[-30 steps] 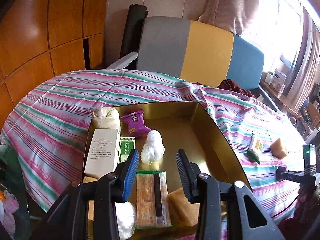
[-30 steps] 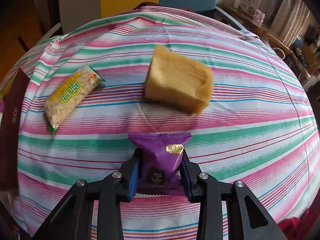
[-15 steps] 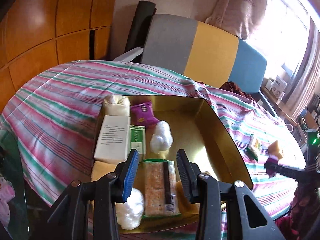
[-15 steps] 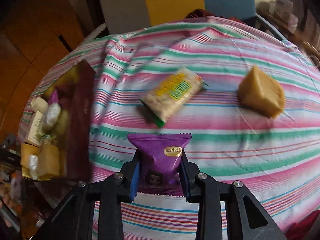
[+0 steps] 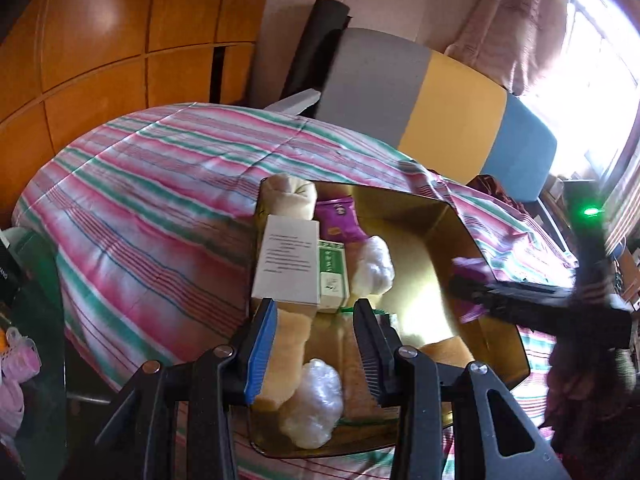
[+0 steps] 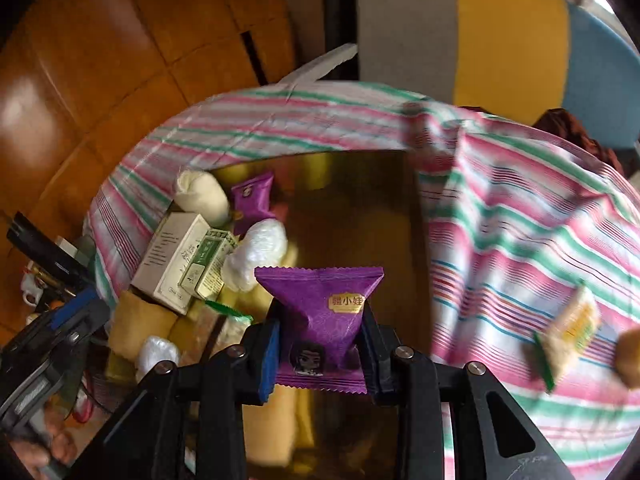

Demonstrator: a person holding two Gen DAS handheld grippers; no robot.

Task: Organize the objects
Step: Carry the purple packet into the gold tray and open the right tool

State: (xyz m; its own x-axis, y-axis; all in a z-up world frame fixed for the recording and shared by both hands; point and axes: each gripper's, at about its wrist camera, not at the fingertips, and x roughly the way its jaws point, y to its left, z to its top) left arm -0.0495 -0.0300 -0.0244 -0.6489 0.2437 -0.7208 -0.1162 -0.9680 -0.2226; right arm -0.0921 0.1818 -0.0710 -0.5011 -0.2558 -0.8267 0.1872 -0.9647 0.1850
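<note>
The right gripper (image 6: pixel 320 334) is clamped on a purple snack packet (image 6: pixel 324 312), its 2 fingers pinching the packet's lower half, above the gold tray (image 6: pixel 352 208). Ahead and to its left in the tray lie a second purple packet (image 6: pixel 253 202), a white box (image 6: pixel 168 258), a green box (image 6: pixel 204 268) and a white plastic wad (image 6: pixel 256 256). To its right, on the striped cloth (image 6: pixel 520 232), lies a yellow-green packet (image 6: pixel 568 332). The left gripper (image 5: pixel 314 344) hangs over the tray's near end, jaws narrowly parted with nothing between them.
</note>
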